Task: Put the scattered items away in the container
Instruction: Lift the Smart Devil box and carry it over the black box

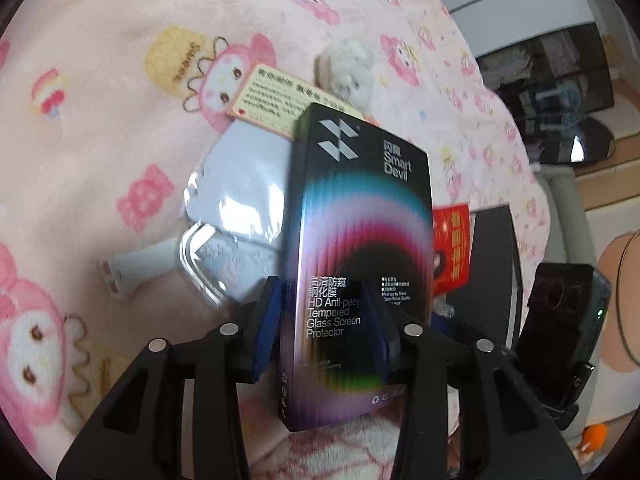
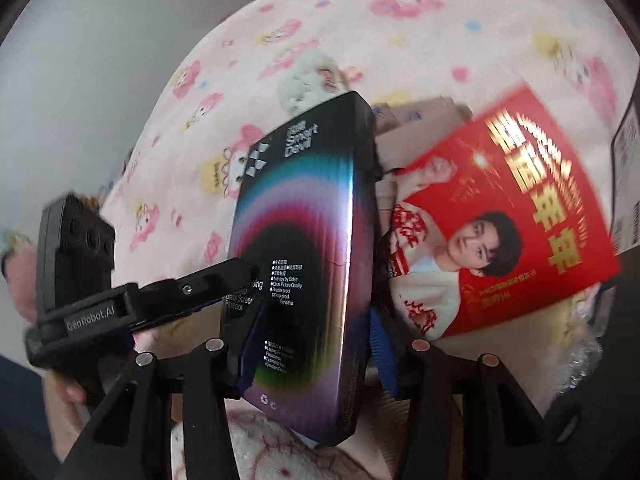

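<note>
The screen protector box (image 1: 360, 264) is held upright above the pink blanket (image 1: 100, 140), pinched low down between both grippers. It looks light and stiff, with a glossy, likely slippery sleeve, and the glass inside is probably fragile; a grip across its narrow edges near the lower half seems safest. The left gripper (image 1: 328, 320) is clamped on it; the right gripper (image 2: 316, 344) also grasps it. Nearby lie a red envelope (image 2: 520, 216), a yellow card (image 1: 272, 100) and a plastic bag (image 1: 236, 184).
</note>
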